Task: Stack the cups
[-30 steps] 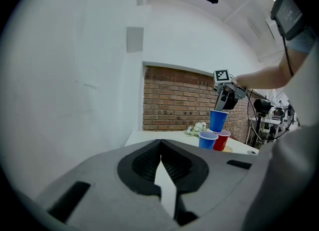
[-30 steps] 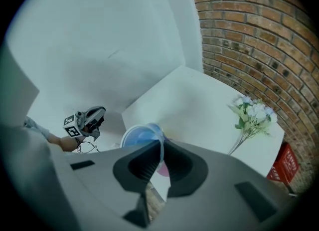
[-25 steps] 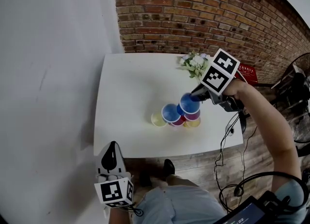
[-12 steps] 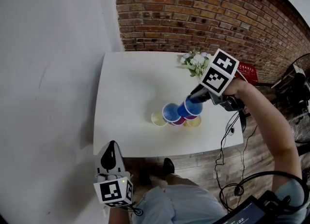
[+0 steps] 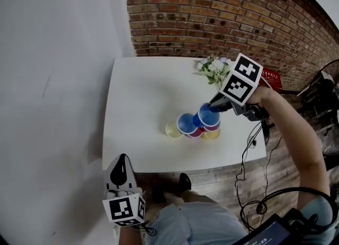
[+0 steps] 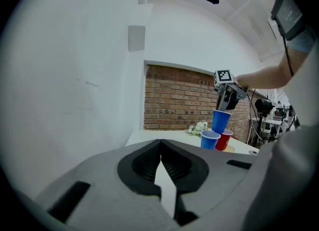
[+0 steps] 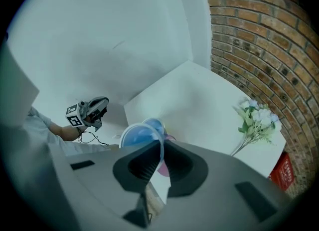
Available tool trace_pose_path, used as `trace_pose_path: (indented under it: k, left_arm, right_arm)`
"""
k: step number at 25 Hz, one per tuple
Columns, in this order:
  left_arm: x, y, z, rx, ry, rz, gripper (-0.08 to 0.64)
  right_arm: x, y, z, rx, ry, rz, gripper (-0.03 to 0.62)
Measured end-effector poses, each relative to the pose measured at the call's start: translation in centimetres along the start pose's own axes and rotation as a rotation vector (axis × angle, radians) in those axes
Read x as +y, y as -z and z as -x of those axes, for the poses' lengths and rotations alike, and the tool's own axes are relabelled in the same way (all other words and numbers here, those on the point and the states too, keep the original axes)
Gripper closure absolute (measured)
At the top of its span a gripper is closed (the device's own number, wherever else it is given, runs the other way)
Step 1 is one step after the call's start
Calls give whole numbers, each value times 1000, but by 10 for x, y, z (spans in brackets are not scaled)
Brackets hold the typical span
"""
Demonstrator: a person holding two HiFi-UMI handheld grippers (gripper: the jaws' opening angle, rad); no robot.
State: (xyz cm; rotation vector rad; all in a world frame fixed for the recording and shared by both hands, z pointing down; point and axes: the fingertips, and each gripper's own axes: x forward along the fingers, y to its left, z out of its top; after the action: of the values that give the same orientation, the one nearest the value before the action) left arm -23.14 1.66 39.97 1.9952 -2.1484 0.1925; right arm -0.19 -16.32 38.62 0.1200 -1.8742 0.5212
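The right claw [image 5: 213,106] points steeply down over the cluster of cups on the white worktop [image 5: 140,96]. It is clamped on the rim of a blue cup [image 5: 207,115]. In the right gripper view the thin cup wall runs between the two pads [image 7: 149,162], one pad inside the cup and one outside. The jaws have just been closing, with that rim between them, and they now stand only a sliver apart, pressed on the wall.

The held cup is upright and hangs over a red cup [image 6: 225,139]. In the left gripper view its base sits at about that cup's mouth; whether it is seated inside I cannot tell. Just beside it stands a second blue cup [image 5: 186,123], also upright, with a pale yellow cup [image 5: 172,129] next to that. All of them are grouped near the front edge of the worktop.

The left claw [image 6: 160,144] is well apart from the cups, held off the near corner of the worktop and pointing roughly level. Its jaws meet at the tips and nothing is between them.

A bunch of flowers [image 5: 214,70] lies at the far right of the worktop, near the brick wall [image 5: 222,11].
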Motion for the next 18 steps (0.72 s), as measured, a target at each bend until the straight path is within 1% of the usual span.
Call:
trace_pose_path:
  k: [4, 8, 10, 13, 16, 18]
  left_arm:
    - [-7, -9, -3, -5, 9, -11, 551]
    - [-17, -17, -9, -21, 25, -29, 551]
    - [-24, -20, -12, -26, 34, -38, 551]
    - [-33, -23, -15, -25, 45, -48, 551]
    - [-41, -23, -17, -12, 54, -65, 551]
    - [-48, -23, -18, 1, 62, -79, 551]
  right_arm:
    - [-5, -1, 21, -68, -9, -38, 561]
    - [-35, 16, 50, -168, 33, -138, 563]
    - [-59, 36, 63, -201, 79, -204, 563]
    - [-92, 81, 68, -207, 140, -308, 563]
    - [-121, 131, 46, -167, 198, -403, 561]
    - [-137, 160, 24, -129, 240, -442, 561]
